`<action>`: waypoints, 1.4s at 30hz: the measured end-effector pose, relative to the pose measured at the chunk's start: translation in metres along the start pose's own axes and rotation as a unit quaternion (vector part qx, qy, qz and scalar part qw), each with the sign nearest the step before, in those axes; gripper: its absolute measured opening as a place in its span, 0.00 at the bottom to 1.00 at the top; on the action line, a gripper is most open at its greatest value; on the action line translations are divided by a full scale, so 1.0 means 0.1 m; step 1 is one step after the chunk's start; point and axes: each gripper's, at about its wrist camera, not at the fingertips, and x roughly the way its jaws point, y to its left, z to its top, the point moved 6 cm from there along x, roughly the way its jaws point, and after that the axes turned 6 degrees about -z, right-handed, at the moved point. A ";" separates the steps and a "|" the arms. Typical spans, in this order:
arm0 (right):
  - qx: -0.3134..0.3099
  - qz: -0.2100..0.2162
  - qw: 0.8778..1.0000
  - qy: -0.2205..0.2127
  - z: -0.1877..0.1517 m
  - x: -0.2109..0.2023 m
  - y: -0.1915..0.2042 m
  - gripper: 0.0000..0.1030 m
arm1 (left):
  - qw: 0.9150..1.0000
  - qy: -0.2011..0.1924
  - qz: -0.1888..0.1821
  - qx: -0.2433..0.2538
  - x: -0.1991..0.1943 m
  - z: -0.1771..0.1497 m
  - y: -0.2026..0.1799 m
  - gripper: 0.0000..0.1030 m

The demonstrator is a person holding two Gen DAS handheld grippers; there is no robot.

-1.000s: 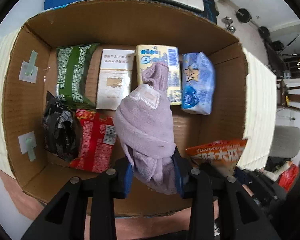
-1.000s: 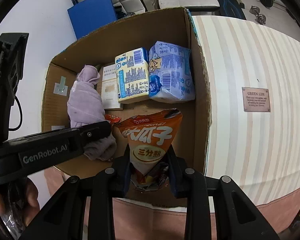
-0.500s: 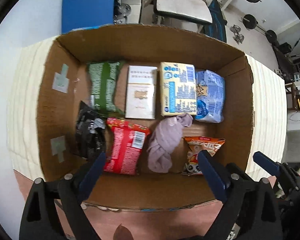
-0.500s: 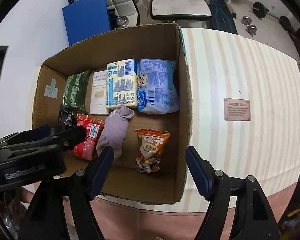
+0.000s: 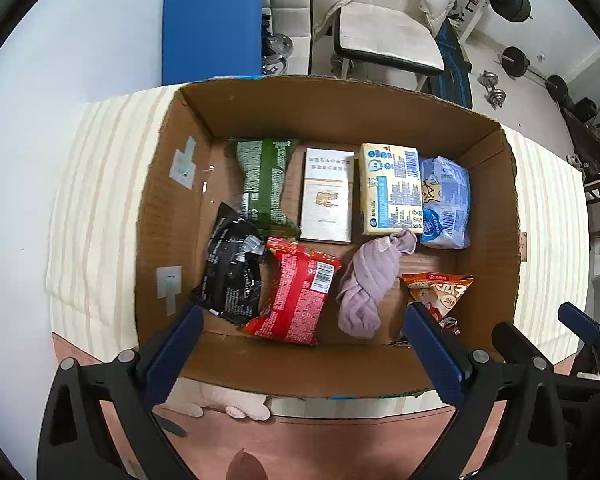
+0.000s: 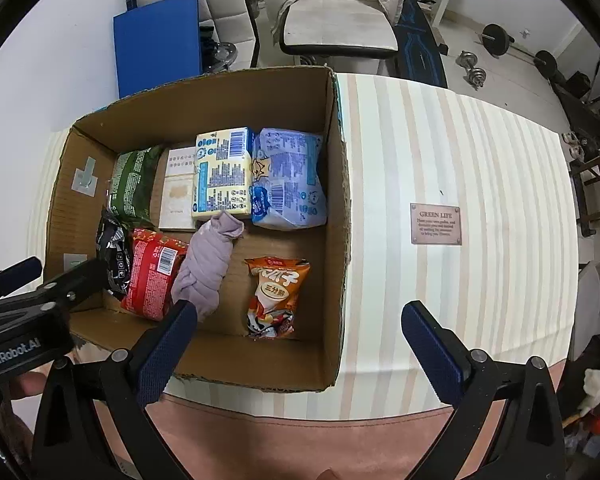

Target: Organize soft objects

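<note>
A cardboard box [image 5: 332,108] [image 6: 338,208] stands on the striped table. Inside lie a rolled lilac cloth [image 5: 370,280] [image 6: 206,264], an orange snack bag [image 5: 438,292] [image 6: 274,294], a red packet [image 5: 300,292] [image 6: 152,272], a black packet [image 5: 232,276], a green packet [image 5: 266,182], a white pack [image 5: 326,196], a yellow pack [image 5: 390,188] [image 6: 222,172] and a blue pack [image 5: 446,200] [image 6: 286,178]. My left gripper [image 5: 300,344] is open and empty above the box's near wall. My right gripper [image 6: 296,344] is open and empty above the box's near right corner.
The striped table [image 6: 480,200] stretches to the right of the box and bears a small brown plaque [image 6: 436,224]. Behind the table stand a blue panel [image 5: 212,28], a white chair [image 5: 384,32] and dumbbells [image 5: 494,88] on the floor. The left gripper's body [image 6: 24,320] shows at the right view's left edge.
Both grippers opened, dropping the lilac cloth and the orange snack bag into the box, then drew up and back. Both items now lie on the box floor.
</note>
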 end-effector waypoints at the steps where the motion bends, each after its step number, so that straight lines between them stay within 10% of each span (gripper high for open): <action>1: 0.000 0.000 1.000 -0.001 -0.01 -0.02 0.00 1.00 | 1.000 -0.003 0.001 -0.002 -0.03 -0.01 0.01 1.00; 25: 0.017 0.020 0.986 -0.165 -0.75 -2.07 -0.35 1.00 | 0.983 -0.180 0.005 0.021 -2.07 -0.85 -0.27 1.00; 42: 0.010 0.026 0.972 -0.232 -1.37 -3.00 -0.48 1.00 | 0.976 -0.217 -0.014 0.032 -2.67 -1.41 -0.45 1.00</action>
